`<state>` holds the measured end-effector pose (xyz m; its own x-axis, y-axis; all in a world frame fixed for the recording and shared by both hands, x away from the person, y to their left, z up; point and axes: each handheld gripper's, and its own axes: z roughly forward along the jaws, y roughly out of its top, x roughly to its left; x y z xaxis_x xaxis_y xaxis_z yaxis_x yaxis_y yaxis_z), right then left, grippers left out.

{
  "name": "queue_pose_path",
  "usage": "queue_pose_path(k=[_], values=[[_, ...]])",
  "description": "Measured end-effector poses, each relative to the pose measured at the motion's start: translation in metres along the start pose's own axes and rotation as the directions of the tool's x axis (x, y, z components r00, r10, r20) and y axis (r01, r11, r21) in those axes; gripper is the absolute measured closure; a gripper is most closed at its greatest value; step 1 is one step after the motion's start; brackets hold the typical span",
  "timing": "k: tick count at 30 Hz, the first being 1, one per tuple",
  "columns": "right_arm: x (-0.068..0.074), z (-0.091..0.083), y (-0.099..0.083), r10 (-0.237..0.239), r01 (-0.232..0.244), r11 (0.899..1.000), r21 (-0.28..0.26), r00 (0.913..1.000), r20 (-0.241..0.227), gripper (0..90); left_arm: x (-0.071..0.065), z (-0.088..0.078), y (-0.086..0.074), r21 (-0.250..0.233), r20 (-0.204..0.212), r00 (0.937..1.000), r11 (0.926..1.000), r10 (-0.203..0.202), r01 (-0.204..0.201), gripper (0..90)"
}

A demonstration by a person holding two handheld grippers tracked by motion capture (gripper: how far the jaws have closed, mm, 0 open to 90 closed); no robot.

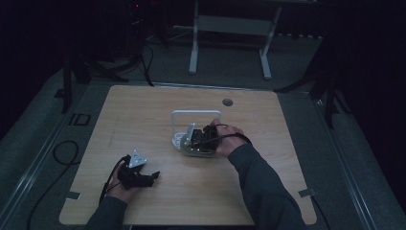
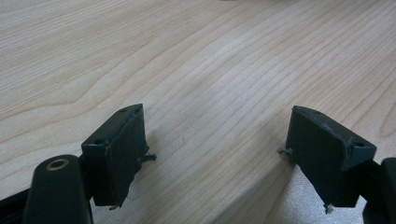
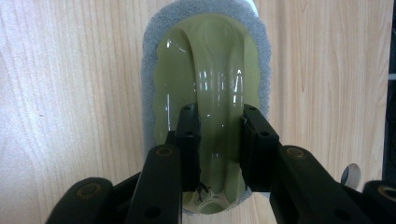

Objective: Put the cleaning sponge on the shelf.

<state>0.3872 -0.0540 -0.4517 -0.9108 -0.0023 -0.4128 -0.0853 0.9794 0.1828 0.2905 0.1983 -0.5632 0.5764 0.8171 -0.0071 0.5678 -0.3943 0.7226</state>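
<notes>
Room is dim, edges nearly black. Light-wood rectangular tabletop with rounded corners [image 1: 143, 110] sits mid-room, grain running lengthwise, a small round grey cable port [image 1: 227, 102] near its far edge. Two strips of grey tape [image 1: 72, 195] on the near corners, one per side. Floor is grey speckled carpet [image 1: 230, 67]. Beyond the table stands a white metal desk frame with two legs [image 1: 194, 52]. Black tripod legs [image 1: 330, 91] flank the table on both sides at the far corners. A black cable loop [image 1: 64, 153] lies on the floor to the left. Back wall is lost in darkness.
</notes>
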Motion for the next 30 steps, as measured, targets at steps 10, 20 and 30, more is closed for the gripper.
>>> queue_pose_path(k=[10, 20, 30], values=[[-0.002, 0.005, 0.001, -0.013, 0.013, 1.000, 0.015, 0.9998, 0.011, 71.5, 0.000, 0.000, 0.000, 0.000, 0.000, 1.0000, 1.0000, 0.000, 0.000, 20.4], [-0.005, 0.007, 0.007, -0.033, 0.033, 0.999, 0.016, 0.9987, 0.039, 71.5, 0.000, 0.000, 0.000, 0.002, 0.001, 1.0000, 1.0000, 0.001, -0.001, 20.4], [-0.006, 0.015, 0.008, -0.044, 0.043, 0.999, 0.018, 0.9978, 0.050, 71.5, 0.000, 0.000, 0.000, 0.002, 0.000, 1.0000, 1.0000, 0.001, -0.001, 20.5]])
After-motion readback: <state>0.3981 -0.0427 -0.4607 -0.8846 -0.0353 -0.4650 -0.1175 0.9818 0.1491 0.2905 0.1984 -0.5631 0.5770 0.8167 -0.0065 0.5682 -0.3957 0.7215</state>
